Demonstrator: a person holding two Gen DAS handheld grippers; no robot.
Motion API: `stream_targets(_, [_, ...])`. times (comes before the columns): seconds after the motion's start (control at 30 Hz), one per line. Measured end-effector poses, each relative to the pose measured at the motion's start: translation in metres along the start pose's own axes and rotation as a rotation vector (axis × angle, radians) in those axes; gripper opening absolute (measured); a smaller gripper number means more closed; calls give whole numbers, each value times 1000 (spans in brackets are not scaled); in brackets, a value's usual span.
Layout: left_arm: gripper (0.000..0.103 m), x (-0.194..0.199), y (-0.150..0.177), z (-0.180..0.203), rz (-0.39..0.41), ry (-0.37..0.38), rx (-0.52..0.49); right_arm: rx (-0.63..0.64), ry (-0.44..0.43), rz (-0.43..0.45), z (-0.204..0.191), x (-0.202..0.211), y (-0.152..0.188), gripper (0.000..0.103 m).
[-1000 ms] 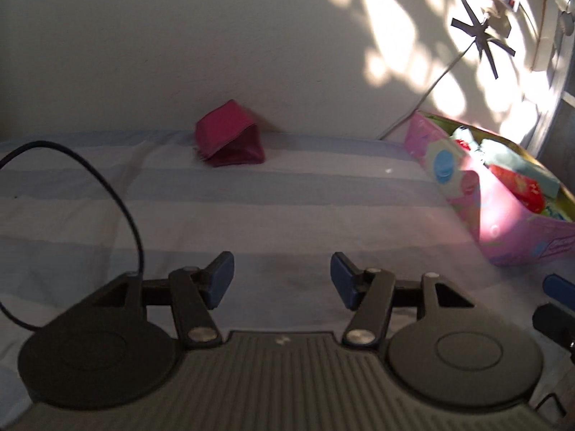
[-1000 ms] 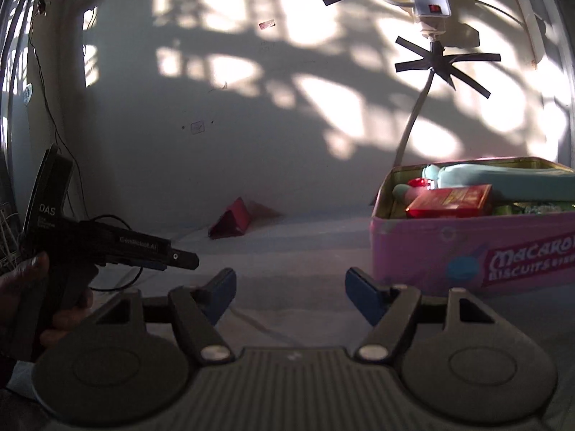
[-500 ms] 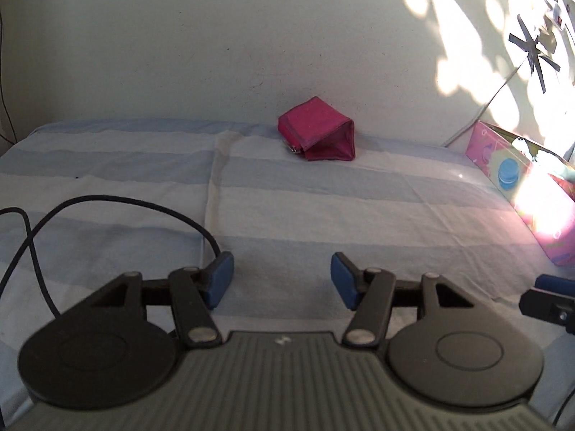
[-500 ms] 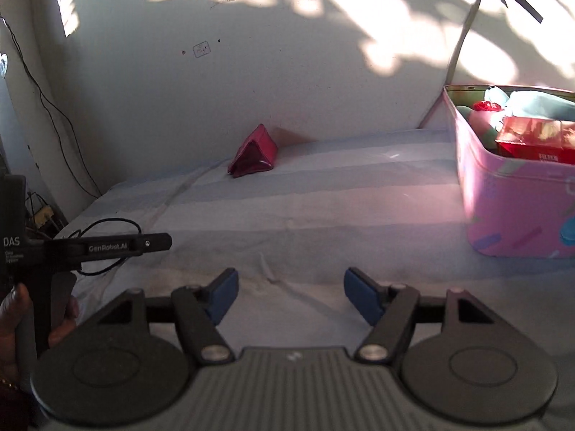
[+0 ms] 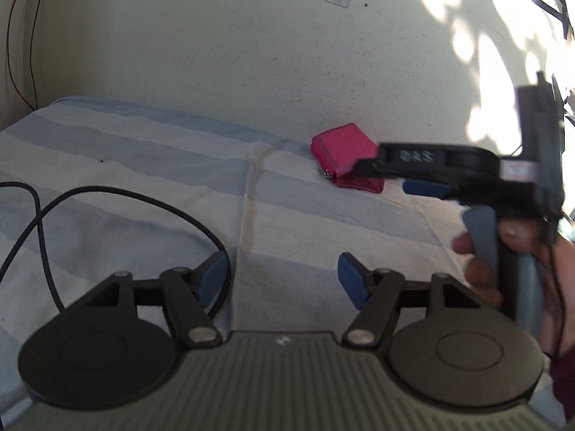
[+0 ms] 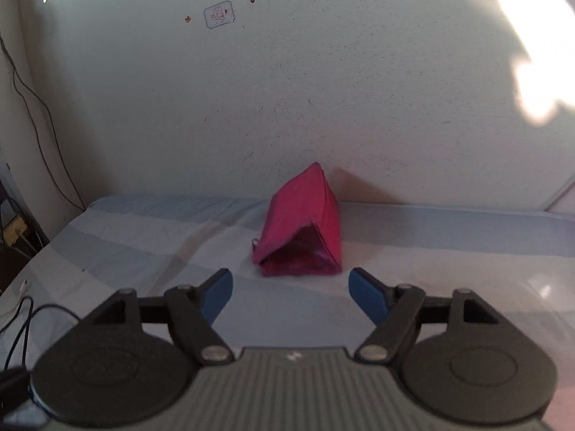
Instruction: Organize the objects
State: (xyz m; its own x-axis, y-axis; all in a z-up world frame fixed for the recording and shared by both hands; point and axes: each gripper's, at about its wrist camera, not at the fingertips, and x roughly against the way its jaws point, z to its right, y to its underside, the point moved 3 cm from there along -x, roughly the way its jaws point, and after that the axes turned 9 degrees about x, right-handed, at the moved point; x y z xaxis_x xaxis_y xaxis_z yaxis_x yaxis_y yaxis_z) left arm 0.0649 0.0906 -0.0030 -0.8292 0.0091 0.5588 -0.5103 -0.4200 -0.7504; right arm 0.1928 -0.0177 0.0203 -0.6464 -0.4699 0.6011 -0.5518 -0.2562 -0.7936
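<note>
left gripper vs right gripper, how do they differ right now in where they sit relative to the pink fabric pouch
The right gripper points straight at the pink fabric pouch, which sits close ahead, centred between its fingers. The left gripper sits farther back, with the pouch off to its right. The left gripper has a black cable looping on the striped sheet before it. Both stand open, empty, with blue pads.

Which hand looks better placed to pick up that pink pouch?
Right. The right gripper is open and faces the pink pouch squarely, just ahead; the left gripper sits farther back.

We see a pale plaster wall (image 6: 323,89) dappled with sunlight at right. A blue-striped sheet (image 5: 125,165) covers the bed below.
</note>
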Motion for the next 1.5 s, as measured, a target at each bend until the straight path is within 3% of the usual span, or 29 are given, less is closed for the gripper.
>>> stream_targets(0.17, [75, -2, -1, -2, -18, 14, 32, 39, 90, -42, -8, -63, -24, 83])
stream_targets(0.27, [76, -2, -1, -2, -19, 18, 36, 51, 121, -112, -2, -86, -26, 84])
stream_targets(0.33, [77, -3, -1, -2, -18, 19, 34, 89, 127, -114, -1, -87, -27, 72])
stream_targets(0.43, [77, -5, 0, -1, -16, 14, 22, 115, 92, -107, 2, -74, -18, 71])
stream_targets(0.63, [78, -7, 0, -2, -14, 9, 8, 194, 21, -112, 5, -10, 24, 71])
stream_targets(0.83, [79, -8, 1, 0, -13, 3, -11, 245, -22, -133, 18, 96, 92, 71])
stream_targets(1.13, [79, -6, 6, 7, -10, -12, -62, 219, 81, -113, 21, 232, 188, 76])
stream_targets(1.2, [79, -7, 7, 9, -8, -22, -75, 198, 125, -84, 23, 251, 201, 82])
stream_targets(1.3, [79, -8, 8, 10, -2, -41, -89, 166, 146, -61, 27, 272, 216, 83])
stream_targets(1.5, [79, -3, 12, 19, 36, -93, -143, 130, 177, -36, 19, 275, 225, 84])
